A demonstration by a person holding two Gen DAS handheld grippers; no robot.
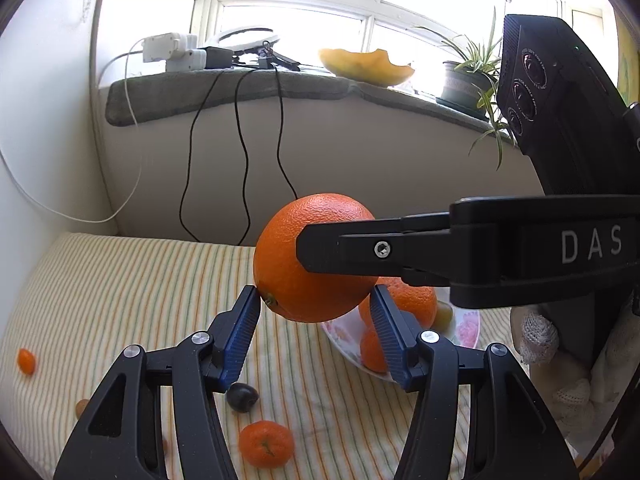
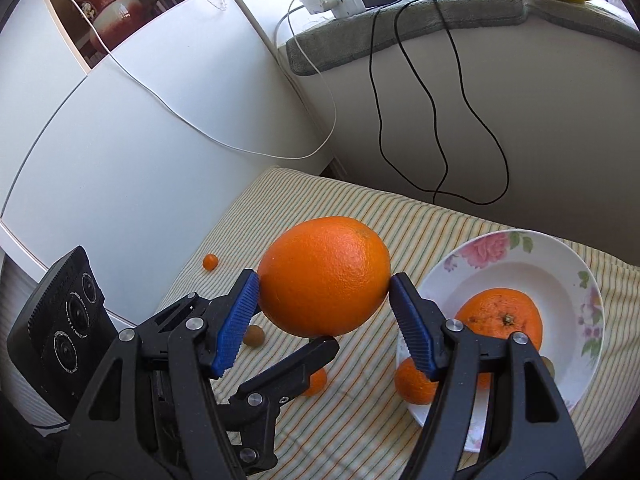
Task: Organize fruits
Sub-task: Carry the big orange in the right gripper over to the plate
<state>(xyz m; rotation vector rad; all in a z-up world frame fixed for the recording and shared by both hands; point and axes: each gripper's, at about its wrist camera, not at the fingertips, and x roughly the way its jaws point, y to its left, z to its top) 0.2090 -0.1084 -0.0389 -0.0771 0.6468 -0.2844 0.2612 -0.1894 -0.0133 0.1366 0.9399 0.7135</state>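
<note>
Orange (image 2: 324,276) sits clamped between our right tongs (image 2: 324,300), pads approx half-spread on its long-axis ends. Left tongs (image 1: 314,316) touch underneath, partly spread; grip unclear. Plate (image 2: 560,248) lies right of and below right tongs.

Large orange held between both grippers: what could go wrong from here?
1. The large round orange sits only at the blue pad tips of the right gripper and left gripper; it could slip and roll across the striped cloth.
2. The white floral plate already holds a second orange; setting this one down may knock fruit out.
</note>
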